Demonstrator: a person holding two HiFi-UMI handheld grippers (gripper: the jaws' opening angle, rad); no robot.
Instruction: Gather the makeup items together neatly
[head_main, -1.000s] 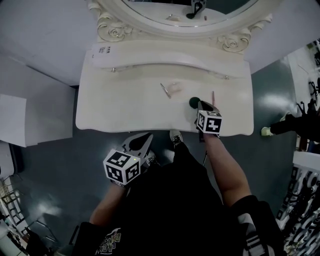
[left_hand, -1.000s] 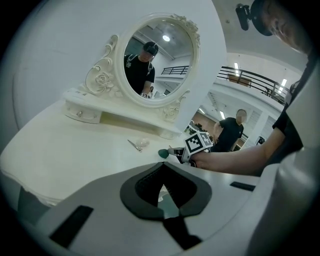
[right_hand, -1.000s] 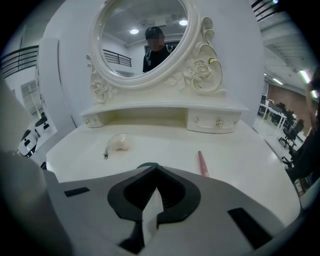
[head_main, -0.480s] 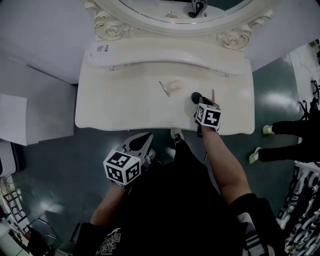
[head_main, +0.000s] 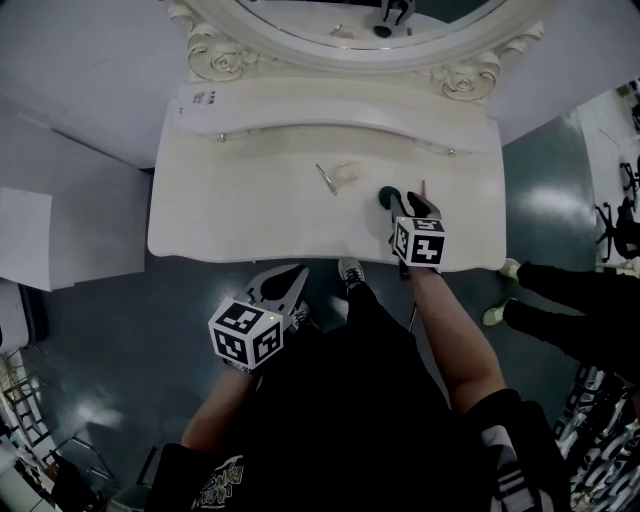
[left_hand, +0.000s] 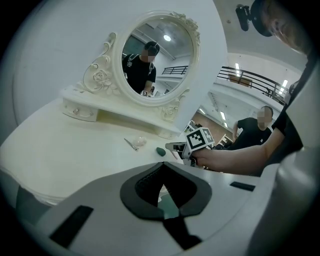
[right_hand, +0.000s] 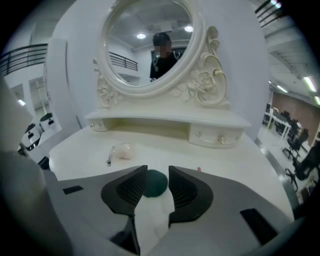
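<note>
Soft overhead light; head view dimmer; gripper views fisheye, corners black.

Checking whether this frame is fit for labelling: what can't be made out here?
- Pink stick: right gripper view, all but its tip is behind the right gripper, whose jaws have just opened with the sponge between them.
- Pale lump and metal piece: too small in every view to identify.
- Mirror: head view, mostly cut off by the top edge.
</note>
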